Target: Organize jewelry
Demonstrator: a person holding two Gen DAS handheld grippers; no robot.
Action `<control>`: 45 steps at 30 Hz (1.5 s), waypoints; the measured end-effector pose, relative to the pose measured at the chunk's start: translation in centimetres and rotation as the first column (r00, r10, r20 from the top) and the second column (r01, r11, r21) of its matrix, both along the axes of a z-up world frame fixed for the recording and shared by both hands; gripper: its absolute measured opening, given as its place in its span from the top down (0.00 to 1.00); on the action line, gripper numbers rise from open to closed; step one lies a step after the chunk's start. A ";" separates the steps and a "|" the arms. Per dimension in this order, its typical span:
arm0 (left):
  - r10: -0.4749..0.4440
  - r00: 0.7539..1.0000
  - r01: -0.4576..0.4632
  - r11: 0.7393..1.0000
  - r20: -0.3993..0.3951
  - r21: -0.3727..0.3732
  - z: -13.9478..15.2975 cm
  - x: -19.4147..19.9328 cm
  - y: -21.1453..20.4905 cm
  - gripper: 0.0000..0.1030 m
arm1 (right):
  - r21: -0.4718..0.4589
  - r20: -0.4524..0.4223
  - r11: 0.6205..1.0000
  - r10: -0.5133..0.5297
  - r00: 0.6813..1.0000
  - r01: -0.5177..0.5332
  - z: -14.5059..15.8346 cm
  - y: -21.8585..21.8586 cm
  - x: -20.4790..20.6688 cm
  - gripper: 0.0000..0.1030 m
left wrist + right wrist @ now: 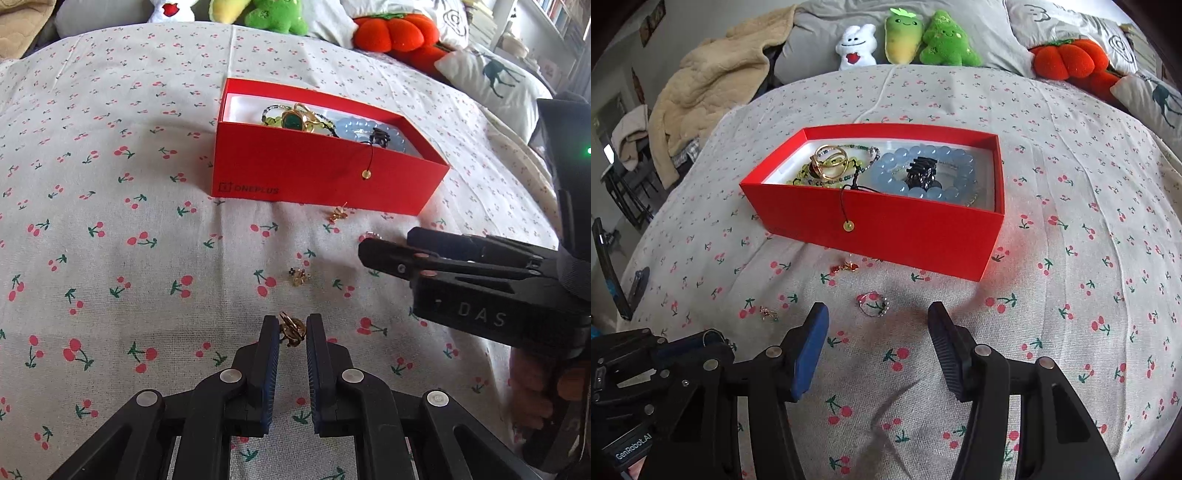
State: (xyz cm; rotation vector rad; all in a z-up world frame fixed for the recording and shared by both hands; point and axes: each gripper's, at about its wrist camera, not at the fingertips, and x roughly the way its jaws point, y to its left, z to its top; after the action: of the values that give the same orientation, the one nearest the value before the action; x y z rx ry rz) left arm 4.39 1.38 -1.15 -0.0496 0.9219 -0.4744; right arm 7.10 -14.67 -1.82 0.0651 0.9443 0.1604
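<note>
Two grippers: left gripper [291, 328] pinches a gold ring [291, 332] standing upright; right gripper [877, 314] gapes, empty.

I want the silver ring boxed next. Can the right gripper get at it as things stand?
Probably yes. The right gripper is open, and the ring lies bare on the sheet just ahead of its fingertips with nothing between them.

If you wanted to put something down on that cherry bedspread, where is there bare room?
Free: the cherry-print bedspread left of the red cardboard box, and the cloth to its right. Crowded: the strip before the box, with a gold earring, small gold charm, silver ring and both grippers.
</note>
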 end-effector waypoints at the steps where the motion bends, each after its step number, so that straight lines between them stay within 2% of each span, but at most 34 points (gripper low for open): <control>1: -0.001 1.000 0.001 1.000 -0.002 0.004 -0.2 0.0 0.0 0.91 | -0.005 -0.005 1.000 -0.004 1.000 0.004 -0.3 0.1 0.2 0.45; 8: 0.002 1.000 -0.002 1.000 -0.008 0.009 -1.0 0.5 -0.1 0.91 | -0.075 -0.009 0.997 0.006 1.000 -0.007 -0.9 0.8 0.6 0.53; 14: 0.003 1.000 -0.003 1.000 -0.008 0.009 -1.0 0.5 -0.3 0.91 | -0.069 -0.008 0.998 0.010 1.000 -0.010 -0.9 0.7 0.8 0.69; 16: 0.006 1.000 -0.006 1.000 -0.008 0.010 -1.0 0.5 -0.4 0.91 | -0.067 -0.005 0.998 0.015 1.000 -0.016 -0.9 0.8 0.8 0.80; 23: 0.010 1.000 -0.010 1.000 -0.005 0.015 -0.4 0.6 -0.3 0.91 | -0.018 0.007 1.000 0.018 1.000 -0.018 -0.5 0.2 0.3 0.81; 33: -0.006 0.999 0.006 1.000 0.046 0.016 2.2 1.3 -0.2 0.91 | -0.026 0.050 0.999 0.028 0.998 -0.027 2.1 0.1 -1.0 0.81; 45: -0.005 0.993 0.000 0.999 0.114 0.042 5.8 5.6 -1.7 0.91 | 0.004 0.105 1.000 -0.002 0.994 0.001 5.2 -1.7 -0.9 0.80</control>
State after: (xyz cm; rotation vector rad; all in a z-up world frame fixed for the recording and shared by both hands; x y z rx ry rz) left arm 10.01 -0.34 4.65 0.0167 0.8194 -0.4555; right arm 6.24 -16.33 3.36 0.0606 0.8385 0.1627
